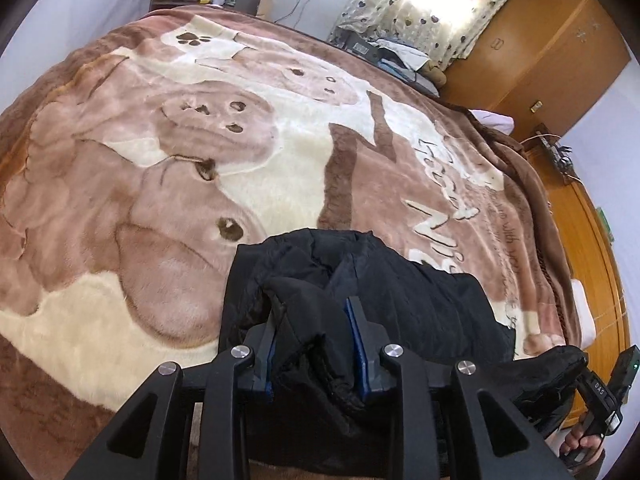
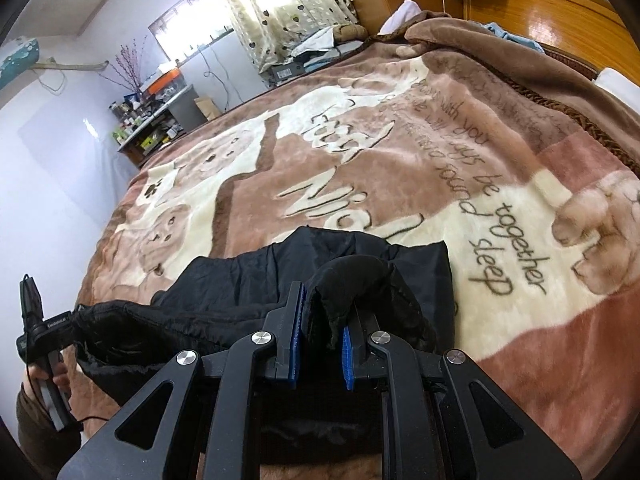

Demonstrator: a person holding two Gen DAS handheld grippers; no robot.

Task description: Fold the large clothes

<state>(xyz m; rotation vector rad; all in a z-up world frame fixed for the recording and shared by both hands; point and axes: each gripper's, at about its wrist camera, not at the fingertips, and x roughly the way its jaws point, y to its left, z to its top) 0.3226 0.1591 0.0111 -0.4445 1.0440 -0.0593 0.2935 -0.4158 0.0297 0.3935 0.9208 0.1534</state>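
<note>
A black padded garment (image 1: 420, 292) lies bunched on the near part of a brown and cream plush blanket (image 1: 180, 184) that covers the bed. My left gripper (image 1: 312, 308) has a thick fold of the garment's near edge filling the gap between its blue pads, and its jaws are opening slightly. In the right wrist view the same garment (image 2: 240, 280) stretches to the left, and my right gripper (image 2: 324, 300) is shut on another fold of its near edge. Each view shows the other gripper held in a hand: the right one (image 1: 600, 392) and the left one (image 2: 44, 332).
A wooden headboard (image 2: 560, 4) and white pillows (image 2: 620, 80) stand at the bed's right side. A wooden wardrobe (image 1: 540, 52) and a heart-print curtain (image 1: 432, 8) are beyond the bed. A cluttered shelf (image 2: 152, 128) stands by the far wall.
</note>
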